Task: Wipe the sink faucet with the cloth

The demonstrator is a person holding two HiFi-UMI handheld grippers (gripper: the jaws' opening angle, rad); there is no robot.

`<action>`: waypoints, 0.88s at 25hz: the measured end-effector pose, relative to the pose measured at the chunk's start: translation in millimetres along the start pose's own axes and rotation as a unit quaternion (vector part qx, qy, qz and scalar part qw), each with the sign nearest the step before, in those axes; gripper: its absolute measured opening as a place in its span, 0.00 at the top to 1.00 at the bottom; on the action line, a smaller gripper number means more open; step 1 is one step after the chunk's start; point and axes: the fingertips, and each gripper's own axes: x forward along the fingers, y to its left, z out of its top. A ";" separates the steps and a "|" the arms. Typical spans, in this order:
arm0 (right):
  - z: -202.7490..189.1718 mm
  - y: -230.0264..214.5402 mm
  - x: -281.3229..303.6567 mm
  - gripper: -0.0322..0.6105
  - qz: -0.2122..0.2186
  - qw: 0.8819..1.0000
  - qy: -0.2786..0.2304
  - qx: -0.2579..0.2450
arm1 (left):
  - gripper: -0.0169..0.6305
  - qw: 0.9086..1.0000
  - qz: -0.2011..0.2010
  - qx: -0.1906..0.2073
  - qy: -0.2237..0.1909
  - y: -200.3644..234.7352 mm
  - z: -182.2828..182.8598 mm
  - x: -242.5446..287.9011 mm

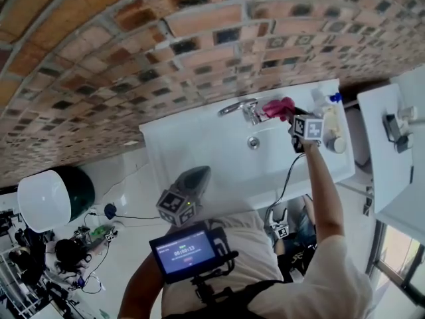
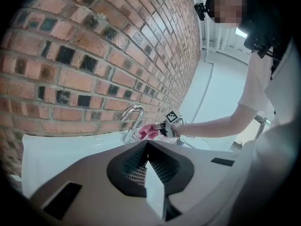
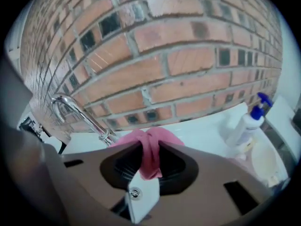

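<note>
Reaching out nearly straight over the sink (image 1: 199, 145), the right arm holds the right gripper (image 1: 292, 119) at the faucet (image 1: 236, 106), its jaws clamped on the pink cloth (image 1: 279, 106). The cloth sits just beside the faucet's base; whether they touch is unclear. The left gripper (image 1: 194, 177) hangs back near the body, by the sink's front edge, jaws pressed together and empty. In the right gripper view, the gripper's body hides the faucet's foot.
</note>
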 end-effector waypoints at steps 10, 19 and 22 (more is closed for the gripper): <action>-80.0 -2.4 -11.6 0.79 -0.047 0.995 -0.009 0.092 | 0.97 1.000 -0.006 0.004 -0.002 -8.2 -2.8 -13.2; -108.2 99.7 78.3 0.79 0.016 0.993 -0.068 0.092 | 0.97 0.999 0.041 -0.005 0.005 8.3 -10.7 -37.5; -114.8 116.9 90.4 0.79 0.022 0.991 -0.078 0.102 | 0.97 0.998 0.060 0.000 0.001 15.4 -12.7 -40.1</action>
